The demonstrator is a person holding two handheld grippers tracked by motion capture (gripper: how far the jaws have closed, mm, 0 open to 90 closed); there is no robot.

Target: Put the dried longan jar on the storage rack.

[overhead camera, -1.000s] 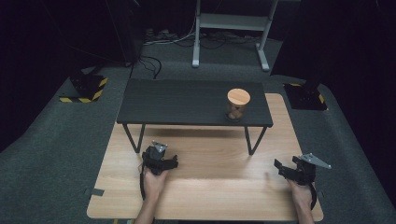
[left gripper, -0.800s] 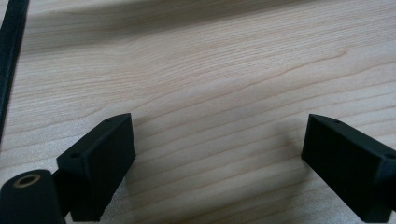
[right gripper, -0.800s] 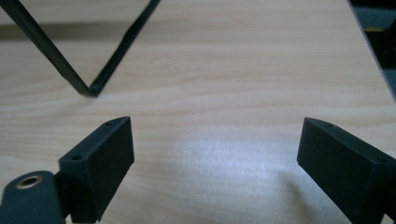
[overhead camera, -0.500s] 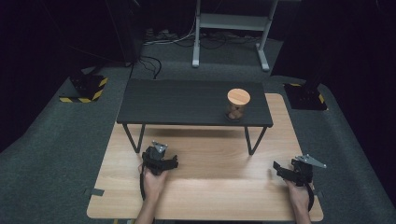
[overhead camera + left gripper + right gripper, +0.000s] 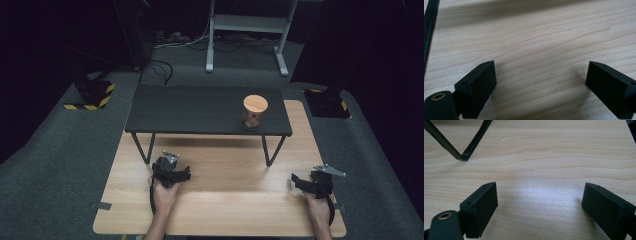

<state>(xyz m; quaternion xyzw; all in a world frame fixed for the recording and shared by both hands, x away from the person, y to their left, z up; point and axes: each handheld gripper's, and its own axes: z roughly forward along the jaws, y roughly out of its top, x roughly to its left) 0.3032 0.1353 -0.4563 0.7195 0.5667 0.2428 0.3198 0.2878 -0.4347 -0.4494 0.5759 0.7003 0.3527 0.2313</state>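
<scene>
While both hands sit low at the near edge of the wooden tabletop, the one thing worth looking at is the jar, standing upright, long axis straight up, round wooden lid facing the ceiling. It's on the right part of a small black bench, which stands on the far half of the tabletop. Something brownish is inside the jar, but it's too small to say what.

Left hand-held gripper points toward the bench from the near left, jaws spread wide with just bare wood grain between them. Right hand-held gripper sits at the near right edge, pointing left across the tabletop; its jaws have just been closing a bit, yet they stand well apart and nothing is between them.

Both are well apart from the jar. The bench's black hairpin legs stand between the right hand-held gripper and the middle of the tabletop. Off on the dark floor there's a grey metal stand at the far side and yellow-black striped blocks at the far left.
</scene>
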